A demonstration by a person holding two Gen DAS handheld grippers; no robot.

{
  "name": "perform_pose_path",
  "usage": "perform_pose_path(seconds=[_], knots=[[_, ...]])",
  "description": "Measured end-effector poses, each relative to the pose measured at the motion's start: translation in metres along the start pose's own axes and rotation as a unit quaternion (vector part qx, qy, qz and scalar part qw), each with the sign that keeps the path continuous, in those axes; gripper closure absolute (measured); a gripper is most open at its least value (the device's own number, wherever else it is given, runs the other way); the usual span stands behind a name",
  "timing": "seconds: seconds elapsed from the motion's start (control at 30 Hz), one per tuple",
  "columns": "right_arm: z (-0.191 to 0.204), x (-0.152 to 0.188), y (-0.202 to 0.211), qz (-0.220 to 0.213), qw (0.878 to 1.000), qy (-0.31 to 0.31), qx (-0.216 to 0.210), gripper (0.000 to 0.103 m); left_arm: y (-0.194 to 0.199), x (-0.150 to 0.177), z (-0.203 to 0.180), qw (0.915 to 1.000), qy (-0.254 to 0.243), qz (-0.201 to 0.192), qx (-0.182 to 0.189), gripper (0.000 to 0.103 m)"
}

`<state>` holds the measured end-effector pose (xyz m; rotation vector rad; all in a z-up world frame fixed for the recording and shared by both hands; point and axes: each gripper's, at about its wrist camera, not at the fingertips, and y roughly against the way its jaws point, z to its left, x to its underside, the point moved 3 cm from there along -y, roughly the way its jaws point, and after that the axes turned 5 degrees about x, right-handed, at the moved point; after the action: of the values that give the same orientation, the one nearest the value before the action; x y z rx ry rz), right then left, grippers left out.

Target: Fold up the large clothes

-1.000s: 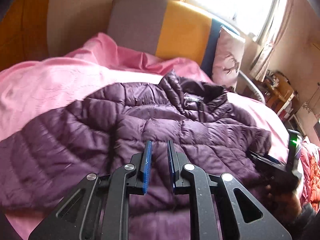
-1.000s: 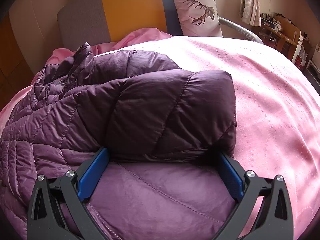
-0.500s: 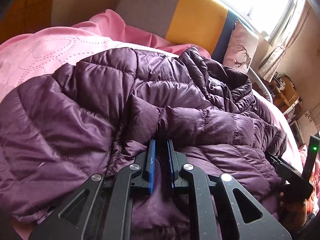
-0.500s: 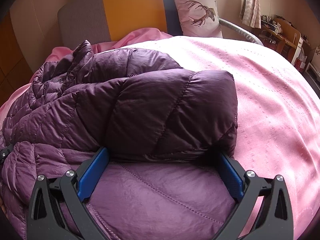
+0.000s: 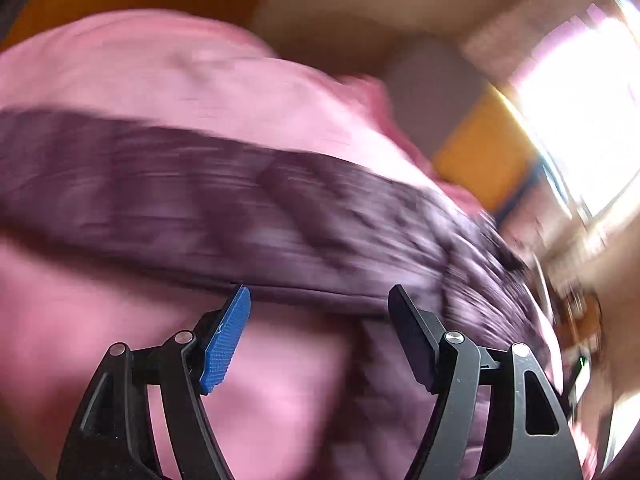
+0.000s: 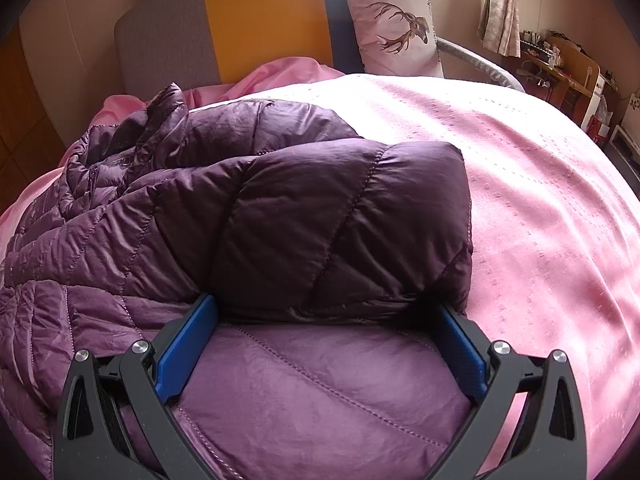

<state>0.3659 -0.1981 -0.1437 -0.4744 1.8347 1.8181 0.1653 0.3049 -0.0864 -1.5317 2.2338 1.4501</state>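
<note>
Left tool (image 5: 318, 300) and right tool (image 6: 326, 312) both gape wide.

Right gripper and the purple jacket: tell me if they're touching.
Touching. In the right wrist view the right gripper stands open, and both blue pads press against the folded sleeve of the purple jacket, with no gap at either side.

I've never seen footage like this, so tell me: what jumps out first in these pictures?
A big purple puffer jacket sprawls over a pink bedspread, one sleeve folded across its body. The open right gripper straddles the sleeve's cuff end. Behind, a deer-print pillow leans on the grey-and-yellow headboard; the left view is motion-blurred, its left gripper open.
</note>
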Motion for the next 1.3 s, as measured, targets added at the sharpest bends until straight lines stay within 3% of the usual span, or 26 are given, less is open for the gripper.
perform_pose_path(seconds=[0.1, 0.33, 0.43, 0.5, 0.57, 0.67, 0.83, 0.97, 1.1, 1.3], knots=[[0.000, 0.000, 0.001, 0.000, 1.000, 0.001, 0.002, 0.002, 0.024, -0.014, 0.059, 0.9966, 0.072, -0.023, -0.032, 0.040], [0.001, 0.001, 0.002, 0.000, 1.000, 0.004, 0.004, 0.002, 0.070, -0.046, 0.166, 0.9694, 0.217, -0.096, -0.061, 0.050], [0.001, 0.001, 0.002, 0.000, 1.000, 0.004, 0.005, 0.002, 0.071, -0.054, 0.192, 0.9567, 0.266, -0.103, -0.058, 0.071], [0.001, 0.001, 0.002, 0.000, 1.000, 0.004, 0.005, 0.002, 0.068, -0.057, 0.197, 0.9543, 0.276, -0.103, -0.052, 0.085], [0.001, 0.001, 0.002, 0.000, 1.000, 0.005, 0.005, 0.002, 0.070, -0.062, 0.190, 0.9587, 0.259, -0.107, -0.050, 0.093], [0.001, 0.001, 0.003, 0.000, 1.000, 0.005, 0.005, 0.002, 0.078, -0.071, 0.165, 0.9711, 0.201, -0.120, -0.047, 0.094], [0.001, 0.002, 0.003, 0.000, 1.000, 0.005, 0.006, 0.002, 0.079, -0.076, 0.078, 0.9890, 0.081, -0.124, 0.003, 0.094], [0.001, 0.002, 0.002, 0.000, 1.000, 0.004, 0.005, 0.002, 0.061, -0.064, 0.004, 0.9941, -0.010, -0.098, 0.045, 0.094], [0.001, 0.002, 0.002, 0.000, 1.000, 0.003, 0.004, 0.002, 0.029, -0.032, -0.063, 0.9912, -0.096, -0.049, 0.076, 0.094], [0.001, 0.002, 0.002, 0.001, 1.000, 0.002, 0.003, 0.002, -0.033, 0.031, -0.144, 0.9737, -0.197, 0.045, 0.106, 0.094]])
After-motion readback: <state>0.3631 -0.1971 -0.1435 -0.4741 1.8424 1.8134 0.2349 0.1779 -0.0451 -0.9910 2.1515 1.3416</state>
